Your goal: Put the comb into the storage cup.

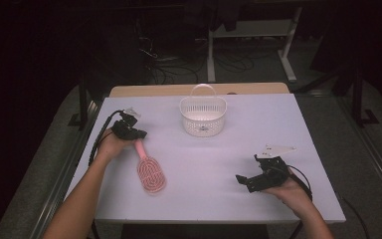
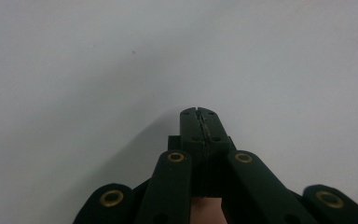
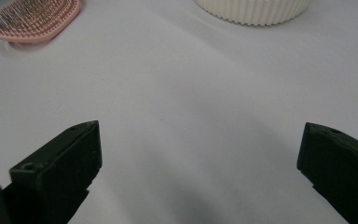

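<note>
Currently the left gripper (image 1: 138,135), jaws together, sits at the handle of the pink brush (image 1: 150,172) lying on the desk (image 1: 258,119); next it must open to clamp the handle, while the right gripper (image 1: 246,180) rests apart.

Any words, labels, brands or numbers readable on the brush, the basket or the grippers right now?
None can be read.
Pink plastic hairbrush: no print visible.
White ribbed plastic basket: no label visible.
Left gripper and right gripper: plain black jaws, no markings legible.
</note>
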The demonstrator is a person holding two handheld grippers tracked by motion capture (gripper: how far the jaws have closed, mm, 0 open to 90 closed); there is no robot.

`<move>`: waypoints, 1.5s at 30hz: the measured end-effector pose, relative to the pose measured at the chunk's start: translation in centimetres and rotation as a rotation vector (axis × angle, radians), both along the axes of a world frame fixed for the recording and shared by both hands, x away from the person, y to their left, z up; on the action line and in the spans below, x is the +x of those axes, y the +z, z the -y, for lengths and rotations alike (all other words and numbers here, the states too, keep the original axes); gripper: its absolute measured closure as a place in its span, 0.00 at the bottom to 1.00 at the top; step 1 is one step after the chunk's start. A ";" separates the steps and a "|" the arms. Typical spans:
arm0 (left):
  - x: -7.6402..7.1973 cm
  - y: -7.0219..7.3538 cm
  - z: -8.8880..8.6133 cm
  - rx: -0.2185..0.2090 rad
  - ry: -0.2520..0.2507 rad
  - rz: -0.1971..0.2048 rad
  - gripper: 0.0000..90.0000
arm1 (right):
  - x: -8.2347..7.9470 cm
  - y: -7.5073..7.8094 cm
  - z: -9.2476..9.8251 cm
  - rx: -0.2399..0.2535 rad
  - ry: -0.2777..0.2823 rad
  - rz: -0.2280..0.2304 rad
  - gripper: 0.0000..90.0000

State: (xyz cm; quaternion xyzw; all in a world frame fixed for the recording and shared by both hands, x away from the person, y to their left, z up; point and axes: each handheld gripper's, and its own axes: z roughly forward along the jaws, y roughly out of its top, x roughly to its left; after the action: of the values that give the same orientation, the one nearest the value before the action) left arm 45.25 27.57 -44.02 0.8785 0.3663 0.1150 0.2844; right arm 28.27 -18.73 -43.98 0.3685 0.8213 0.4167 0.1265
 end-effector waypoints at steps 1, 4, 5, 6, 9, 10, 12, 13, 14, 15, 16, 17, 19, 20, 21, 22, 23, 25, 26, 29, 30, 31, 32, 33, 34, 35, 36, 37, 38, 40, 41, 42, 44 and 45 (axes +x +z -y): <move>-0.1 0.0 -0.2 -0.001 0.001 -0.002 1.00 | 0.0 0.0 0.0 0.001 0.001 0.000 0.00; -0.3 0.1 -0.7 0.006 0.003 0.001 1.00 | 0.0 0.0 -0.1 0.001 0.004 -0.001 0.00; -0.4 0.1 -0.8 0.002 0.008 -0.002 1.00 | 0.0 0.0 -0.1 0.000 0.004 -0.001 0.00; -0.5 0.1 -1.0 0.001 0.010 -0.002 1.00 | 0.0 0.0 -0.1 0.000 0.004 -0.001 0.00; -0.7 0.2 -1.5 0.004 0.014 0.000 1.00 | 0.1 0.0 -0.1 0.002 0.002 -0.001 0.00; -0.8 0.2 -1.6 0.000 0.018 -0.001 1.00 | 0.1 0.0 -0.1 0.002 0.002 -0.001 0.00; -0.9 0.2 -1.9 0.001 0.019 -0.001 1.00 | 0.1 0.0 -0.1 -0.001 0.002 -0.003 0.00; -0.9 0.2 -2.0 0.005 0.018 0.000 1.00 | 0.1 0.0 -0.1 -0.003 0.003 -0.003 0.00; -1.0 0.2 -2.2 0.007 0.018 0.004 1.00 | 0.1 -0.1 -0.2 -0.002 0.002 -0.004 0.00; -1.0 0.2 -2.2 0.007 0.018 0.004 1.00 | 0.1 -0.1 -0.2 -0.002 0.002 -0.004 0.00; -1.2 0.2 -2.4 0.009 0.021 0.000 1.00 | 0.1 -0.1 -0.2 -0.003 0.003 -0.007 0.00; -1.2 0.2 -2.4 0.009 0.021 0.000 1.00 | 0.1 -0.1 -0.1 -0.004 0.003 -0.008 0.00; -1.3 0.2 -2.5 0.010 0.024 0.001 1.00 | 0.1 -0.1 -0.2 -0.003 0.001 -0.009 0.00; -1.4 0.2 -2.8 0.015 0.026 0.001 1.00 | 0.1 -0.1 -0.2 -0.002 0.001 -0.010 0.00; -1.4 0.2 -2.8 0.015 0.026 0.001 1.00 | 0.1 -0.1 -0.2 -0.002 0.001 -0.010 0.00; -1.5 0.2 -2.9 0.017 0.025 -0.001 1.00 | 0.1 -0.1 -0.2 -0.003 0.000 -0.011 0.00; -1.5 0.3 -3.0 0.019 0.026 -0.002 1.00 | 0.1 -0.1 -0.2 -0.003 0.001 -0.011 0.00; -1.8 0.3 -3.5 0.024 0.030 -0.003 1.00 | 0.1 -0.1 -0.2 -0.003 0.000 -0.011 0.00; -1.8 0.3 -3.5 0.024 0.030 -0.003 1.00 | 0.1 -0.1 -0.2 -0.003 0.000 -0.011 0.00; -2.0 0.3 -3.9 0.030 0.031 -0.004 1.00 | 0.1 -0.1 -0.2 -0.003 -0.001 -0.013 0.00; -2.1 0.3 -4.0 0.032 0.035 -0.006 1.00 | 0.1 -0.1 -0.2 -0.003 -0.001 -0.012 0.00; -2.2 0.3 -4.2 0.033 0.035 -0.006 1.00 | 0.1 -0.1 -0.2 -0.003 -0.001 -0.012 0.00; -2.2 0.3 -4.3 0.032 0.036 -0.007 1.00 | 0.1 -0.1 -0.2 -0.002 -0.003 -0.013 0.00; -2.3 0.3 -4.4 0.036 0.038 -0.010 1.00 | 0.1 -0.1 -0.2 -0.002 -0.003 -0.013 0.00; -2.4 0.3 -4.5 0.037 0.037 -0.010 1.00 | 0.1 -0.1 -0.2 -0.003 -0.002 -0.012 0.00; -2.5 0.3 -4.7 0.040 0.039 -0.012 1.00 | 0.1 -0.1 -0.2 -0.003 -0.001 -0.012 0.00; -2.6 0.3 -4.8 0.038 0.042 -0.010 1.00 | 0.1 -0.1 -0.2 -0.003 -0.001 -0.012 0.00; -2.7 0.3 -4.9 0.039 0.042 -0.011 1.00 | 0.1 -0.1 -0.3 -0.004 -0.001 -0.013 0.00; -2.8 0.3 -5.1 0.042 0.044 -0.014 1.00 | 0.1 -0.1 -0.3 -0.005 0.000 -0.012 0.00; -3.1 0.3 -5.5 0.034 0.051 -0.018 1.00 | 0.1 -0.1 -0.3 -0.005 0.002 -0.013 0.00; -3.2 0.3 -5.7 0.032 0.051 -0.019 1.00 | 0.1 -0.1 -0.3 -0.005 0.002 -0.013 0.00; -3.3 0.3 -5.8 0.030 0.053 -0.021 1.00 | 0.1 -0.1 -0.3 -0.005 0.002 -0.013 0.00; -3.6 0.3 -6.2 0.026 0.055 -0.027 1.00 | 0.1 -0.1 -0.3 -0.005 0.001 -0.014 0.00; -3.7 0.3 -6.3 0.024 0.056 -0.025 1.00 | 0.1 -0.1 -0.3 -0.005 0.001 -0.014 0.00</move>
State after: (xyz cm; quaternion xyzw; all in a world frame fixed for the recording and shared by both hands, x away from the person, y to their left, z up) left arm 41.54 33.92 -43.71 0.8727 0.3929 0.1162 0.2658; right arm 28.40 -18.45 -44.11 0.3708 0.8233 0.4123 0.1215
